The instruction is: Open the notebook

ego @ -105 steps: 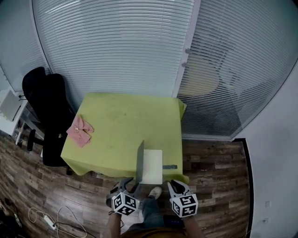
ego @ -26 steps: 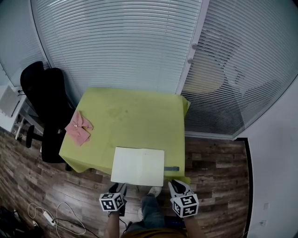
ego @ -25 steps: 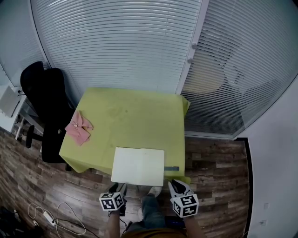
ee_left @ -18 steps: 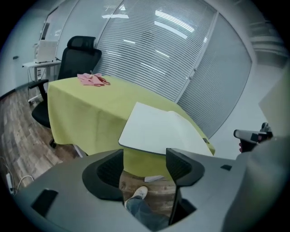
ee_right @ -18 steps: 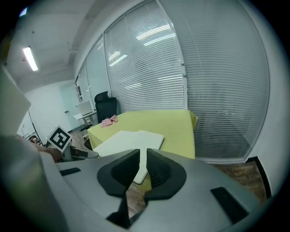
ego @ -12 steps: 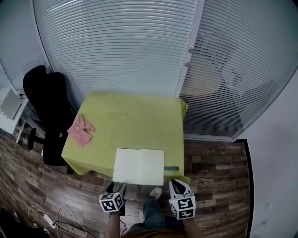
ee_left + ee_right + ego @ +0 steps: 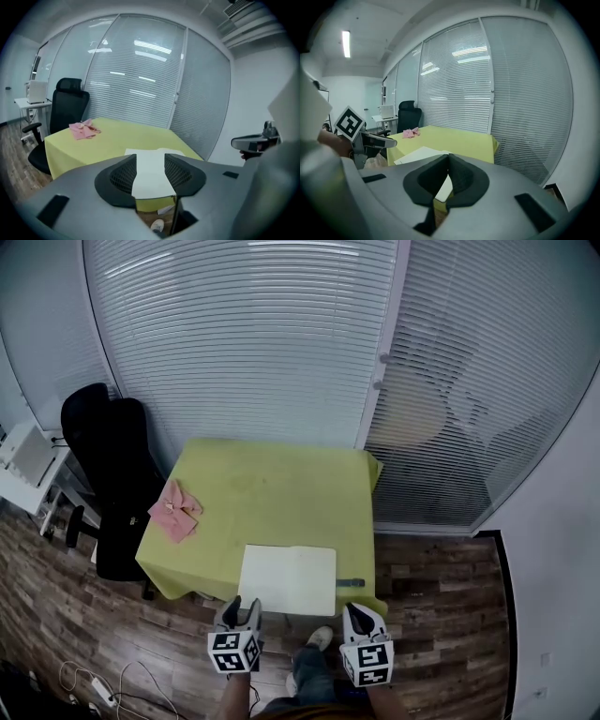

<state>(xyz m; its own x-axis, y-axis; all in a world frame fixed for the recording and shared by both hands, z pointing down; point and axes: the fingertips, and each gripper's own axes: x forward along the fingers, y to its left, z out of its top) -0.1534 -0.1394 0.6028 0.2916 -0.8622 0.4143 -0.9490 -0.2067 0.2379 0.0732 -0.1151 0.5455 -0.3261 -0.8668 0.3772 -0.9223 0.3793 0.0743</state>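
Note:
The notebook (image 7: 289, 579) lies open and flat, white pages up, at the near edge of the yellow table (image 7: 281, 493). Both grippers hover short of that edge and touch nothing. My left gripper (image 7: 240, 608) is to the left; its jaws are closing with nothing between them. In the left gripper view the notebook (image 7: 151, 176) shows through the gap of the left gripper (image 7: 150, 157). My right gripper (image 7: 357, 614) hangs to the right, shut and empty. In the right gripper view the right gripper (image 7: 448, 161) has its pads together, with the notebook (image 7: 417, 153) beyond.
A pink folded cloth (image 7: 176, 512) lies at the table's left edge. A small grey-blue item (image 7: 350, 583) rests just right of the notebook. A black office chair (image 7: 112, 465) stands left of the table. Blinds and glass walls close off the back.
The notebook's cover, upright several seconds ago, lies flat. Over the last second both grippers rose near the table's front edge and the right jaws came together.

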